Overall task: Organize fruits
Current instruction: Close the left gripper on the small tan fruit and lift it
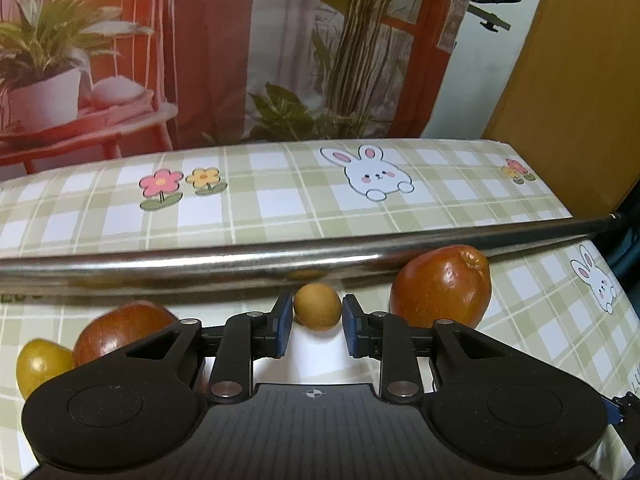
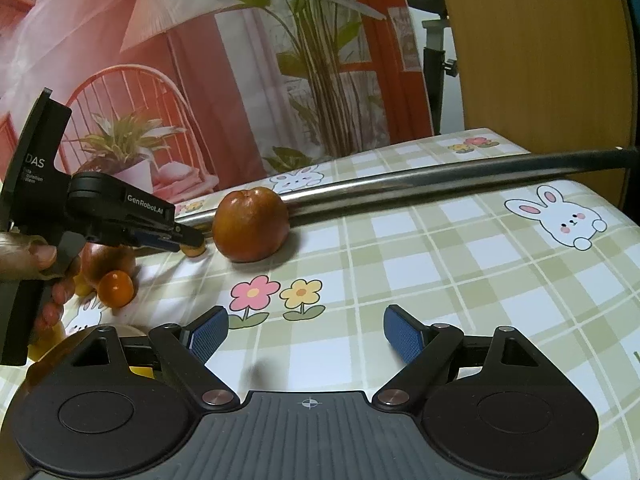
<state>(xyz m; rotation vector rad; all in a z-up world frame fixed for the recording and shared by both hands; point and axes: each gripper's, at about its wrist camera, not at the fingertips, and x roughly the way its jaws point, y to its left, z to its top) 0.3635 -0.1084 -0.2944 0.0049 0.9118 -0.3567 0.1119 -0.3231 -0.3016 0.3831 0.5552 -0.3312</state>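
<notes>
We see the left gripper (image 1: 317, 320) low at frame centre, pads either side of a small brown fruit (image 1: 317, 306); slim gaps show, so jaws not yet clamped. Metal rail (image 1: 280, 258) runs right behind the fruit, blocking the way forward. Red apple (image 1: 440, 286) right of it, against the rail. Second apple (image 1: 120, 330) and yellow fruit (image 1: 40, 364) lower left. Checked cloth (image 1: 280, 196) with bunny and flower prints underneath.

Right gripper (image 2: 306, 332) at bottom centre, jaws wide apart, nothing between them. Orange (image 2: 116, 288) left of frame, near a hand (image 2: 36, 264) on the left tool. Text there: "GenRobot.AI", "DAS"; smaller print unreadable.
</notes>
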